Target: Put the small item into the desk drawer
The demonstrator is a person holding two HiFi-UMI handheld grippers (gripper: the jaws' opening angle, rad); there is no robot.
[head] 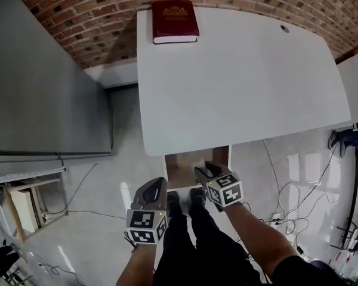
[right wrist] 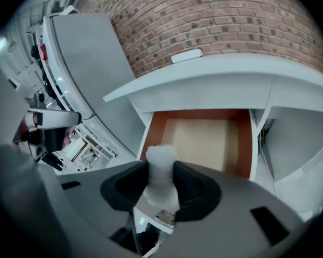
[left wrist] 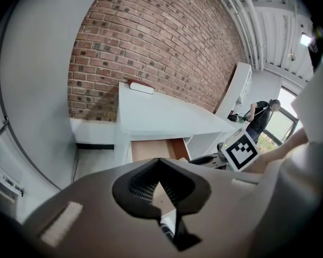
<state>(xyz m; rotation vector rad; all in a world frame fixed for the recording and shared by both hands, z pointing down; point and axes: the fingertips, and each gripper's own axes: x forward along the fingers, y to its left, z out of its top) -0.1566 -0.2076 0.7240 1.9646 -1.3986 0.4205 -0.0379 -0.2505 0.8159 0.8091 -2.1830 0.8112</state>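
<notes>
The desk drawer [head: 180, 167] stands pulled out under the front edge of the white desk [head: 244, 76]. In the right gripper view its tan bottom [right wrist: 204, 138] and red-brown walls are bare. My right gripper [head: 204, 170] hovers over the drawer's near right corner. It is shut on a small white item [right wrist: 160, 168], which sticks up between the dark pads [right wrist: 196, 190]. My left gripper [head: 157, 182] hangs lower left of the drawer. Its jaws [left wrist: 159, 160] meet at the tips with nothing between them.
A dark red book [head: 175, 20] lies at the desk's far left corner. A tall grey panel [head: 42, 70] stands left of the desk. Cables [head: 286, 213] trail over the floor on the right. My legs and shoes [head: 185, 213] are below the drawer.
</notes>
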